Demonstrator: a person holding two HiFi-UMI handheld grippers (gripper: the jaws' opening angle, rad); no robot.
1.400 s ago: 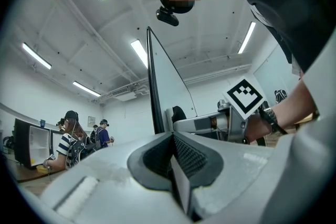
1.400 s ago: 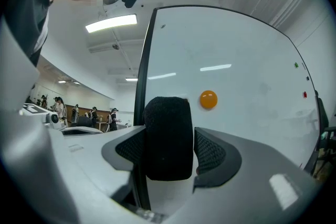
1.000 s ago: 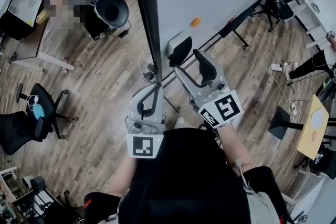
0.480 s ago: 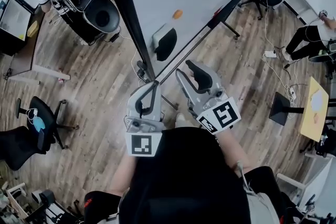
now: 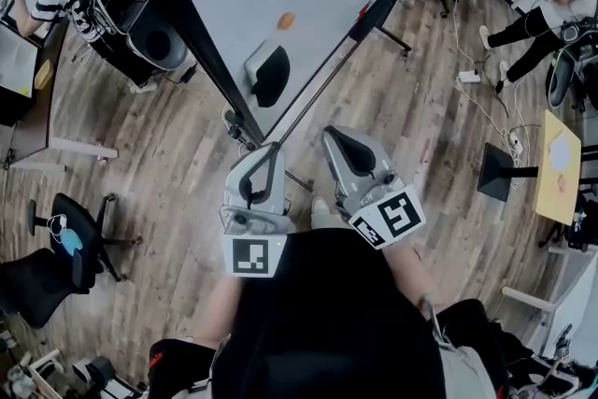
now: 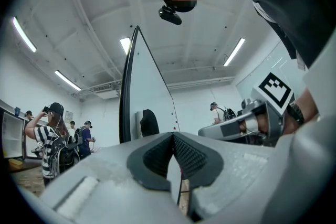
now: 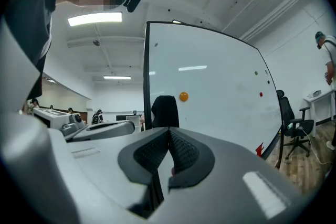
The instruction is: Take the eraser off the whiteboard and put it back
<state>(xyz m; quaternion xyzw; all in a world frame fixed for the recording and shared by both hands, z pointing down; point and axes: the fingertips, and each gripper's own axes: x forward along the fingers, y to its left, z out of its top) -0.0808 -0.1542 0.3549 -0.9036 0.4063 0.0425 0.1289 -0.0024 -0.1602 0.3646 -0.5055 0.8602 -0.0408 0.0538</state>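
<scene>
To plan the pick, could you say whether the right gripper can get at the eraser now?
Probably yes: nothing stands between the right gripper and the eraser, though its jaws are shut.

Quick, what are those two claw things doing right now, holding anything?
Left gripper: jaws closed, holding nothing.
Right gripper: jaws closed, holding nothing.

Both hands are out in front of the chest, side by side, grippers pointing roughly level. The left gripper (image 5: 269,154) has its jaws pressed together with nothing in them. Same deal with the right gripper (image 5: 341,143): jaws closed tip to tip, empty. The left cube (image 5: 255,255) and right cube (image 5: 388,218) sit close to the body. The left forearm (image 5: 219,309) and right forearm (image 5: 412,268) are bare.
</scene>
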